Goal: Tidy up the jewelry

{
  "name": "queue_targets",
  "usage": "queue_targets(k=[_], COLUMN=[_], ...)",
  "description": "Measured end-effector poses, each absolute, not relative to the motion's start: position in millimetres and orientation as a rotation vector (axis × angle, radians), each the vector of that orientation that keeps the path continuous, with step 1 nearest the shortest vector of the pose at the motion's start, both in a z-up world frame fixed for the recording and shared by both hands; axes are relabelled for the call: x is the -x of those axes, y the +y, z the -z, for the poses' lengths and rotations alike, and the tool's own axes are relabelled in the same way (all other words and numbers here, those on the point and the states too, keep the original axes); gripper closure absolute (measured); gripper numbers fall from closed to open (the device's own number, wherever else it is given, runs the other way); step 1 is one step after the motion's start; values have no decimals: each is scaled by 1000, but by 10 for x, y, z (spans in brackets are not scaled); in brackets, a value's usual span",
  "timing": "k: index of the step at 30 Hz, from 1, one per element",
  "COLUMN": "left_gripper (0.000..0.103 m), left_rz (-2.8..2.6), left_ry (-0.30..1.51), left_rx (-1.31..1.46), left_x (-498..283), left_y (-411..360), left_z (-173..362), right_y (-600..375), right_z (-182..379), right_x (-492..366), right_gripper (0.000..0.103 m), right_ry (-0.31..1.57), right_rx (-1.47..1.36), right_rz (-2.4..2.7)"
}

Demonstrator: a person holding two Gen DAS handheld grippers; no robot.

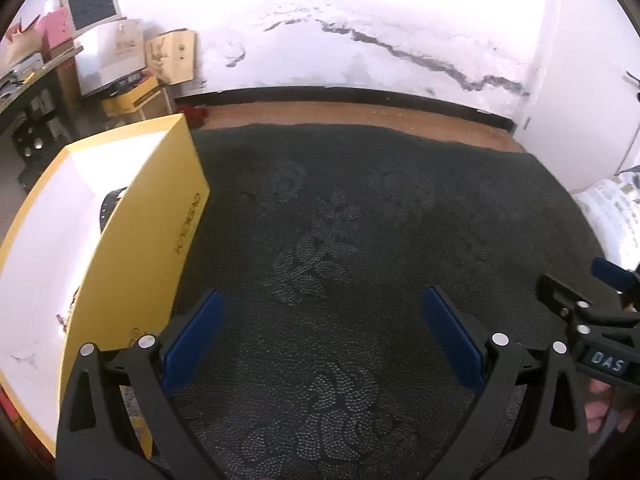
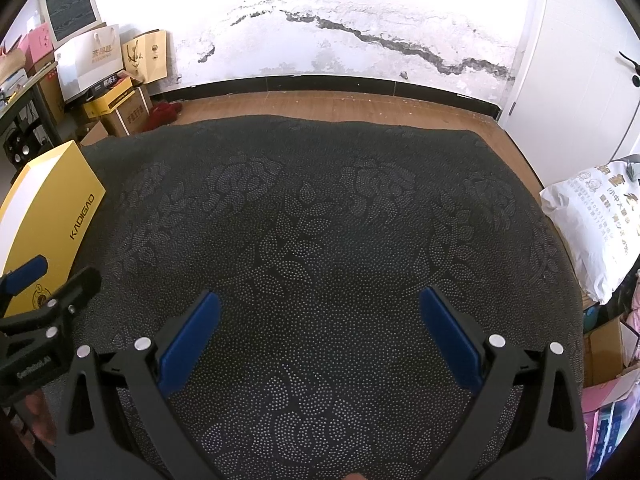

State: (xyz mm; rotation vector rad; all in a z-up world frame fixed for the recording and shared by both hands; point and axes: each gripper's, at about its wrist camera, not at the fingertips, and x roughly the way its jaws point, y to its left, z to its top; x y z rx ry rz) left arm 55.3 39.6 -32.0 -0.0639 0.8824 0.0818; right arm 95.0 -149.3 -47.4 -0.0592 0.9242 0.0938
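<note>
Nearest to us, the left claw (image 1: pixel 320 312) hangs released above the dark patterned cloth (image 1: pixel 340 240) that covers the desk, its blue pads (image 1: pixel 196 336) spread wide with nothing between them. The right claw (image 2: pixel 318 312) is likewise released over the same cloth, pads apart and empty. Each claw shows at the edge of the other's view: the right one at the right margin of the left wrist view, the left one at the left margin of the right wrist view. We note part of a hand (image 1: pixel 600 404) under the right claw's body.

Just beside the left claw, on its left, the yellow box (image 1: pixel 140 240) lies open on the cloth; its interior is white, its near wall carries the printed word KADIGAO. Inside we see a dark banded object (image 1: pixel 110 208), partly hidden by the wall, and small thin items (image 1: pixel 62 320) on the white floor of the box; we cannot tell what kind of jewelry these are.

Beyond the desk, a strip of wooden floor (image 2: pixel 320 100), then a black skirting and a white wall (image 2: pixel 360 20) with a long dark crack. Far left: stacked cartons and paper bags (image 2: pixel 120 68). At right, a printed white sack (image 2: pixel 592 224).
</note>
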Motion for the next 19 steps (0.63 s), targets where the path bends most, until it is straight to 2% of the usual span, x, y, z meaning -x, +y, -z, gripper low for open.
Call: queue_targets(k=[19], left_gripper=[6], left_rz=[-26], left_ry=[880], left_rx=[1], left_x=[-524], left_y=[246], left_z=[319], right_y=[-1493], right_z=[475], right_x=[-962], right_gripper=[7], right_ry=[926], right_rx=[58], right_rz=[-93])
